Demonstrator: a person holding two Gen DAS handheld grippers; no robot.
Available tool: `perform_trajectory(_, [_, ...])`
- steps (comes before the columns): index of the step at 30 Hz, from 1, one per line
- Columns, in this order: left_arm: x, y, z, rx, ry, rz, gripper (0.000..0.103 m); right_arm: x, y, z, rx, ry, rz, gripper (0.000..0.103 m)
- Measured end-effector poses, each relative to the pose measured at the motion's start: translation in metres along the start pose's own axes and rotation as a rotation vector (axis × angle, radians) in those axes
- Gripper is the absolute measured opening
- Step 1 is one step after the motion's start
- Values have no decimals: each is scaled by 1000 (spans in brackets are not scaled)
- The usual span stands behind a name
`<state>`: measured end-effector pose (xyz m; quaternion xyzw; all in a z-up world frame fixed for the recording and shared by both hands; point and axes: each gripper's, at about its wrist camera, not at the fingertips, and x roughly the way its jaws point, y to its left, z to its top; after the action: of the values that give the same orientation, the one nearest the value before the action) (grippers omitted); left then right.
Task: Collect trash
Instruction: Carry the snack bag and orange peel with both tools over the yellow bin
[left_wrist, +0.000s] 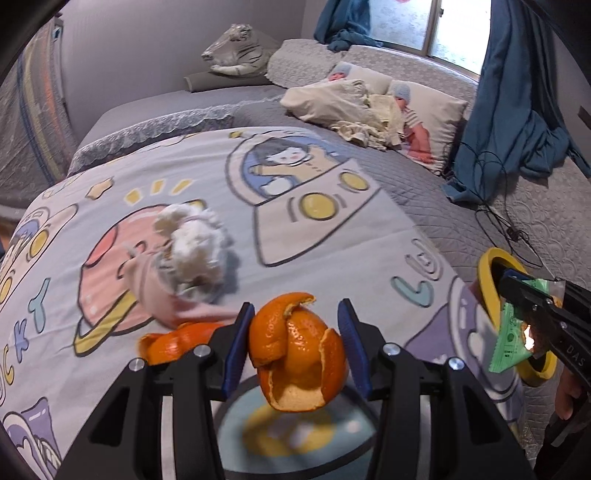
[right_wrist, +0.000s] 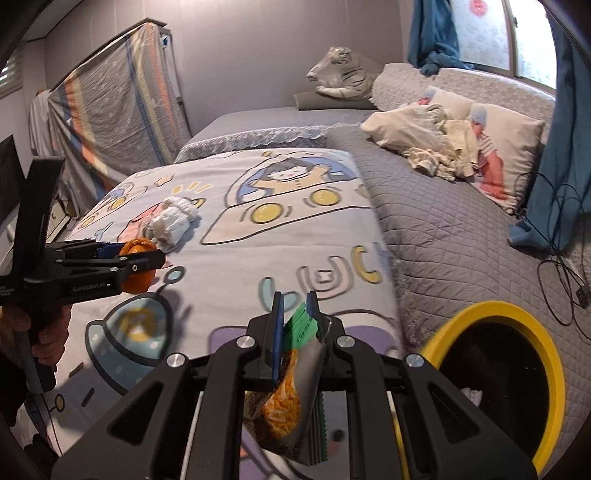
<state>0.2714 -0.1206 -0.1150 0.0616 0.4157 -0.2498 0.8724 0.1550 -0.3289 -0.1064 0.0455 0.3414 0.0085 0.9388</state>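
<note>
A bed covered by a cartoon-print blanket (left_wrist: 207, 177) with rockets and planets fills both views. The left gripper (left_wrist: 295, 332) hangs just above the blanket, its two blue-padded fingers (left_wrist: 236, 343) spread wide on either side of a curled orange peel (left_wrist: 299, 350). The peel touches the left pad but stands clear of the right one — whether it is truly held or merely leaning cannot be told. A second piece of orange peel (left_wrist: 166, 341) lies on the blanket just to the left of that gripper. Beyond it sits a crumpled white tissue wad (left_wrist: 195, 247) resting on a pink cloth (left_wrist: 159, 295).

The right gripper (right_wrist: 295, 314) has its fingers pressed close together, pinching a green snack wrapper (right_wrist: 301, 325) that hangs down between them, showing an orange noodle picture on its lower part. Just to its right stands a trash bin (right_wrist: 532, 321) with a yellow rim and a dark interior, set on the grey quilt (right_wrist: 443, 229) beside the blanket. From the left view, the wrapper is held right at the bin's mouth.

Farther back lie a plush white tiger (right_wrist: 340, 77), pillows, and blue curtains (left_wrist: 517, 103) by a window.
</note>
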Motion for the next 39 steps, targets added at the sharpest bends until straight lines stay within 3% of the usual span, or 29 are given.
perform_trajectory(16, [-20,-130,25,175,-72,-156,44,-59,-89,-12,138,-94,-162,11])
perform_trajectory(29, [-50,-219,26,286,-135,-208,44,-108,-147,-34,223,-154,-288,11])
perform_trajectory(39, [-64,-266,20,379,-174,-249,44,-128,-173,-49,279,-185,-335,11])
